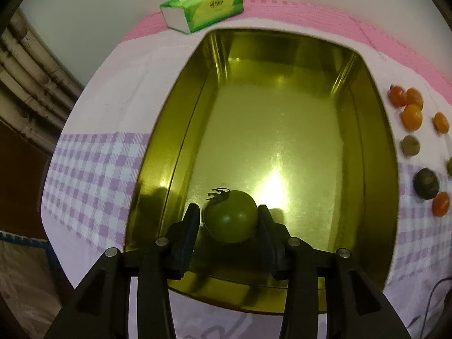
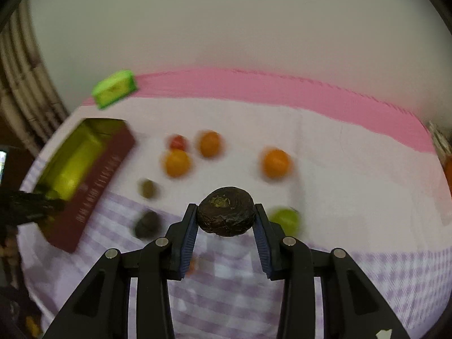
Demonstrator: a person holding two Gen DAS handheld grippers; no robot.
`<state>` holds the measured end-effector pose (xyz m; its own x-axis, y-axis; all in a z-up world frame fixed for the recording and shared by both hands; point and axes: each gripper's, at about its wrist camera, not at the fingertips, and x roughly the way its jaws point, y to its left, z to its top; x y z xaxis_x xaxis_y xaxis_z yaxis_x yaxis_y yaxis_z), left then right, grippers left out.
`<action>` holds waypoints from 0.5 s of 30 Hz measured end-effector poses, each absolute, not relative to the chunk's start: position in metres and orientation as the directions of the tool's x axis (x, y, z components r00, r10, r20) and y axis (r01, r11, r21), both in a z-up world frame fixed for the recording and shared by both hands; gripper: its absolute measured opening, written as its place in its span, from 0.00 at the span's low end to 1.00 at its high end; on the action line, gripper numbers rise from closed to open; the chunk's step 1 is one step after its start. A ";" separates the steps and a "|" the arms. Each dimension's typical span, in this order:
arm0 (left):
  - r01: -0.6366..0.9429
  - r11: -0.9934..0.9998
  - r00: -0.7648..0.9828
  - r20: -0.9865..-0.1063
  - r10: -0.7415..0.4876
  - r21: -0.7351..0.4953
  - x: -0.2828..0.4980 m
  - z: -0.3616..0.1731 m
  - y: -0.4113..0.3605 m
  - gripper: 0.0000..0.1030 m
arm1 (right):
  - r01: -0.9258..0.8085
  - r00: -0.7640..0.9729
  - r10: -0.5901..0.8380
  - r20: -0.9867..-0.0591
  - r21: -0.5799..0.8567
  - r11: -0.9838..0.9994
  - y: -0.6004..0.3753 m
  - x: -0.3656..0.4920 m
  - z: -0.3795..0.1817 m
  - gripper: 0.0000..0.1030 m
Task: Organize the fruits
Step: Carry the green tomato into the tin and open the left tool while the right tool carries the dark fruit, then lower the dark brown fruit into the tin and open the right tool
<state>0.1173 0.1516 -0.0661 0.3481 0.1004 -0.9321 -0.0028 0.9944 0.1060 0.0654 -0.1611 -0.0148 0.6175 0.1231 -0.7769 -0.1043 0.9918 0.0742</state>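
My left gripper [image 1: 229, 217] is over the near end of a gold tin box [image 1: 378, 141] with a green tomato [image 1: 230, 216] between its fingers; the right finger touches it, a thin gap shows at the left finger. My right gripper [image 2: 225, 215] is shut on a dark brown wrinkled fruit [image 2: 225, 214] and holds it above the cloth. Loose orange fruits [image 2: 275, 163], a small red one [image 2: 178, 141], dark green ones [image 2: 147, 224] and a bright green one [image 2: 285, 220] lie on the cloth. The tin [image 2: 70, 163] shows at the left of the right wrist view.
A green tissue pack [image 1: 206, 7] lies behind the tin by the white wall. The table has a white, pink and purple-checked cloth [image 1: 93, 175]. Several orange and dark fruits [image 1: 411, 115] lie right of the tin. Pipes [image 1: 25, 84] run at the left.
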 end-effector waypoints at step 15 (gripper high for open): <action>-0.196 0.977 0.521 -0.835 0.177 0.085 0.073 -0.004 0.213 0.61 | -0.468 0.505 0.363 -0.783 0.106 0.877 0.037 0.119 -0.023 0.35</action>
